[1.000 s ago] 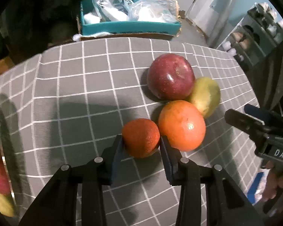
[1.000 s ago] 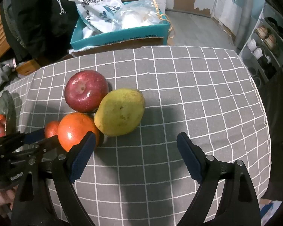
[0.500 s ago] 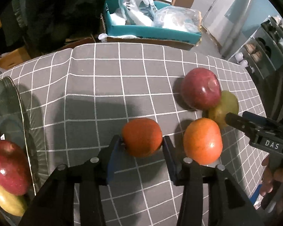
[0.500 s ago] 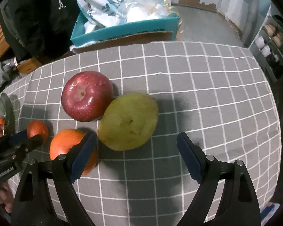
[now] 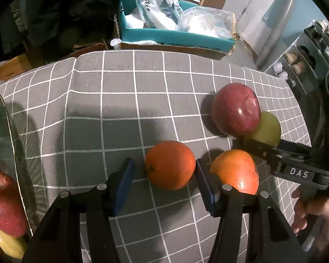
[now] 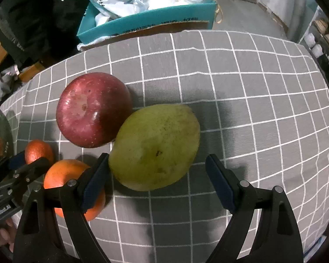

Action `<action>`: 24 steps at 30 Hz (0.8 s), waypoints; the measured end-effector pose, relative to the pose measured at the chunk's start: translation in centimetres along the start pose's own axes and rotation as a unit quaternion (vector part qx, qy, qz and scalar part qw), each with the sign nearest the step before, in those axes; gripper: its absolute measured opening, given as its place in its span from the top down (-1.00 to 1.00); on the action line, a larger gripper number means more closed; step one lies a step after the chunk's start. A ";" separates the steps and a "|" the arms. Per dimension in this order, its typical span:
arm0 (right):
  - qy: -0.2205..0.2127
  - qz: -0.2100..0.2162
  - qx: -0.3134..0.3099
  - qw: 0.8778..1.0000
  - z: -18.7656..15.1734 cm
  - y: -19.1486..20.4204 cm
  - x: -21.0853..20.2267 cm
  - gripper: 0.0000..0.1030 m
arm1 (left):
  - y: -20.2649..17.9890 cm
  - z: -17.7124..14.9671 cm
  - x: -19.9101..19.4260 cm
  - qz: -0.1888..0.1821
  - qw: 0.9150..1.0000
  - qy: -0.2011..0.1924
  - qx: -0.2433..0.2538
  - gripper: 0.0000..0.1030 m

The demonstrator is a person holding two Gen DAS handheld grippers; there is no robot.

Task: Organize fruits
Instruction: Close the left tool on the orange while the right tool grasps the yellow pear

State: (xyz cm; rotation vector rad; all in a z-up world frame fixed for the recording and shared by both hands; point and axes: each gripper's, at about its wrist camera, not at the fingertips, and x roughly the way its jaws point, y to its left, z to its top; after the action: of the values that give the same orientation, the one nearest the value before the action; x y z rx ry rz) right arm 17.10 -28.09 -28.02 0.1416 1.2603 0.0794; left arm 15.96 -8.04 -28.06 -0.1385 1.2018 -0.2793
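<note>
The left tongs (image 5: 164, 182) are pointed steeply down at the bench (image 5: 120, 100), which is covered by a grey checked cloth. Their jaws are opening around a small orange (image 5: 170, 164); the left pad is seen clear of it, the right pad just beside its skin. A larger orange (image 5: 234, 171) lies just to the right, and a red apple (image 5: 235, 109) and a green pear (image 6: 155, 149) are seen touching further back. The right tongs (image 6: 158, 184) are also tilted steeply down, jaws held wide apart on either side of the pear's near end, with the pads not pressed on it. A hand (image 5: 315, 214) is seen gripping the right tongs' handle. A glass plate (image 5: 2, 135) at the left edge is seen holding more fruit.
</note>
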 end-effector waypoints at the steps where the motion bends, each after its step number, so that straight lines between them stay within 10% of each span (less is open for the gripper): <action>1: 0.001 0.001 0.000 1.000 0.0 0.0 0.2 -0.68 | 0.1 0.1 0.0 -0.005 1.000 -0.002 -0.002 -0.02; 24: -0.075 -0.057 -0.047 0.994 -1.3 1.4 -3.5 -0.25 | 0.4 0.1 -4.4 0.012 0.998 -0.053 -0.010 0.14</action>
State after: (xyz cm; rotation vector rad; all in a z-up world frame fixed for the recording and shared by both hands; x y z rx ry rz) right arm 14.79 -27.11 -24.86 -0.0066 1.1110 0.0283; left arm 14.64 -6.42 -24.14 -0.1539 1.1001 -0.2364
